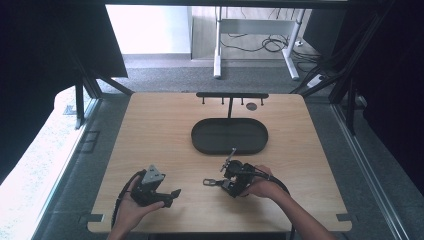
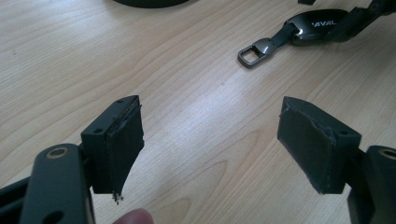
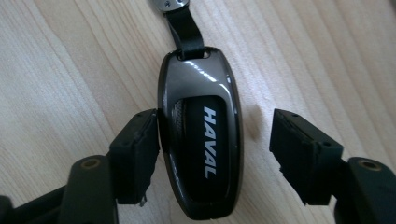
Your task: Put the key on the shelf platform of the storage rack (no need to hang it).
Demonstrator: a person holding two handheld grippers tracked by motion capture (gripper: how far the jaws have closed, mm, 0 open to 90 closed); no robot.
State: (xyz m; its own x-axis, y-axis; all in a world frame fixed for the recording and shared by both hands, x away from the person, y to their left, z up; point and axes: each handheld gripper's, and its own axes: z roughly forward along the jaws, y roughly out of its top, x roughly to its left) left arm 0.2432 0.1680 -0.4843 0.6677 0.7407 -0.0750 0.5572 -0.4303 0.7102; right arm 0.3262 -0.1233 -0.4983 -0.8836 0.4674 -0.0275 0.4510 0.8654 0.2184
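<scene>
Your right gripper (image 3: pixel 212 154) straddles the fob (image 3: pixel 200 135), fingers part open; centre it before squeezing. Left gripper (image 2: pixel 224 149) idles wide, nothing held.

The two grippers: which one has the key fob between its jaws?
The right gripper: the key fob lies on the table between its open jaws. The left gripper has bare wood between its jaws.
</scene>
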